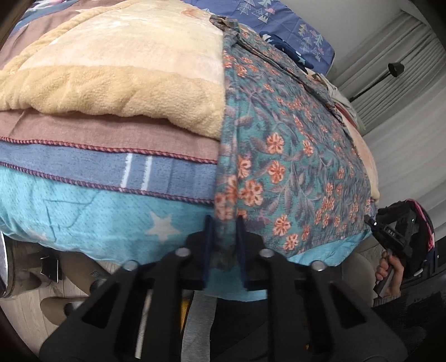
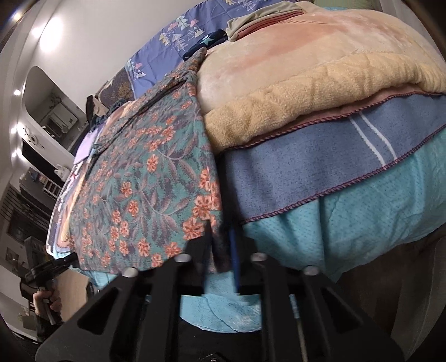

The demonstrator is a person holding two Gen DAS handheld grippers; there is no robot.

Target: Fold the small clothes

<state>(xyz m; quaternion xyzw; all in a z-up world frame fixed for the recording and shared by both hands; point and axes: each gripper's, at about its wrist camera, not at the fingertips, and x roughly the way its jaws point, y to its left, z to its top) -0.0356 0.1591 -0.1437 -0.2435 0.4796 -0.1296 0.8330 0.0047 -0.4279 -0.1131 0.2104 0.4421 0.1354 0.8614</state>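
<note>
A teal floral garment (image 1: 292, 156) with orange flowers lies spread over the bed, stretched from the near edge to the far side. It also shows in the right wrist view (image 2: 145, 172). My left gripper (image 1: 225, 222) is shut on the garment's near left corner at the bed edge. My right gripper (image 2: 220, 236) is shut on the garment's near right corner. The right gripper also shows at the far right of the left wrist view (image 1: 370, 222), at the hem. The left gripper shows at the lower left of the right wrist view (image 2: 69, 259).
A cream fleece blanket (image 1: 117, 66) lies beside the garment over a brown and blue striped blanket (image 1: 92, 156) and a turquoise star sheet (image 1: 97, 217). A blue patterned pillow (image 1: 284, 25) sits at the far end. Curtains (image 1: 404, 111) hang at the right. Shelves (image 2: 36, 156) stand left.
</note>
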